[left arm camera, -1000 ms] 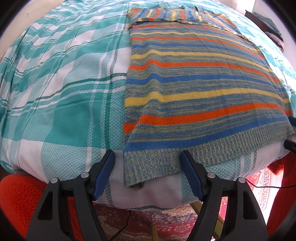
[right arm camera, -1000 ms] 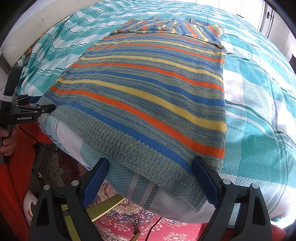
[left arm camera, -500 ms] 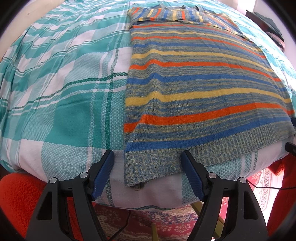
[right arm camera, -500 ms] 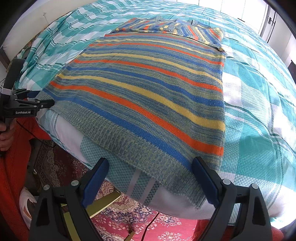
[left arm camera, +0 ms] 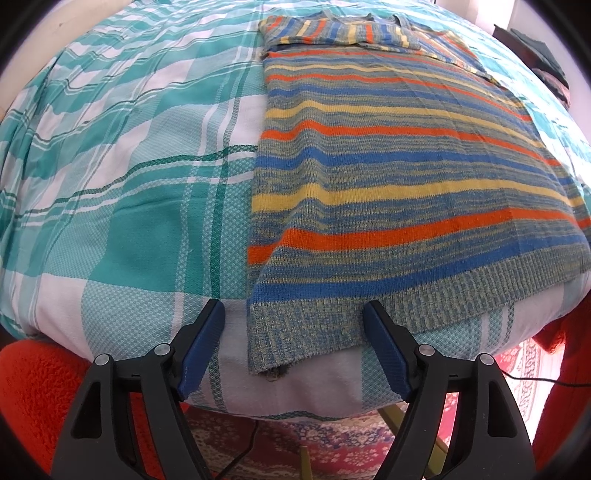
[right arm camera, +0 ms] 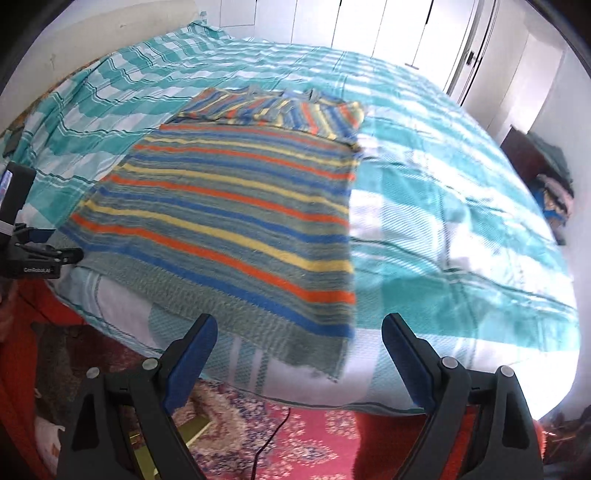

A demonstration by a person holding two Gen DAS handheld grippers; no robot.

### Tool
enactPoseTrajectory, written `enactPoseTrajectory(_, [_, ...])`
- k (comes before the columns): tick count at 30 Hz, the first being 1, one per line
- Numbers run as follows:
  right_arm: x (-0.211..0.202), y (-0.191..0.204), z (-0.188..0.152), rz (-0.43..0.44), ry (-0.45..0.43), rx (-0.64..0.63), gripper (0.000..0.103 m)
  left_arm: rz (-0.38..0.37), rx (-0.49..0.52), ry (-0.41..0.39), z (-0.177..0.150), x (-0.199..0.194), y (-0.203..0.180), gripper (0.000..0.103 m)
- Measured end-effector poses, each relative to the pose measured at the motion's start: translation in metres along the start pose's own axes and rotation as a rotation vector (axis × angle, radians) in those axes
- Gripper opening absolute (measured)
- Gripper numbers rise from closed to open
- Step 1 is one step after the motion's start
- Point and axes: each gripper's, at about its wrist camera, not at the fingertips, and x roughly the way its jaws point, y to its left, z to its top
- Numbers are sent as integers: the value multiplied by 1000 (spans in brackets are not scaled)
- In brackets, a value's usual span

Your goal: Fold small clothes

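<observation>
Your left gripper (left arm camera: pixel 293 325) hangs at the near edge of the bed with its blue fingers (left arm camera: pixel 201 349) spread wide and nothing pinched; the near left corner of the striped knit sweater (left arm camera: pixel 388 192) lies between them, but the pads do not press on it. Your right gripper (right arm camera: pixel 299 345) is just as wide apart and empty, with the sweater's other hem corner showing between its fingers, apparently a little way off. The sweater lies flat on the bed, sleeves already folded across at the far end, its ribbed hem (left arm camera: pixel 332 317) drooping over the mattress edge toward you. The main risk, as I judge it, is an uneven pickup: if one side closes on the hem while the other is not yet in place, the knit will stretch and skew and the fold line will come out crooked. A shallow bite could also catch only the top layer of the ribbing, so the back layer lags and bunches; a deep one could snag the bedcover (left arm camera: pixel 122 192) underneath and drag it along. The loose knit may slide on the smooth cover as you lift, undoing the sleeve folds. The surface is a soft mattress under a teal-and-white plaid cover, which gives under pressure. Below the edge lies a red patterned rug (right arm camera: pixel 306 439) with a dark cable (right arm camera: pixel 275 435) across it, and white wardrobe doors (right arm camera: pixel 369 26) stand behind the bed.
</observation>
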Motion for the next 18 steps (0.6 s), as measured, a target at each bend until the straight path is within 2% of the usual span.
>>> enactPoseTrajectory(18, [3, -5, 0, -44, 5, 26, 90, 3, 0, -1, 0, 0, 0, 80])
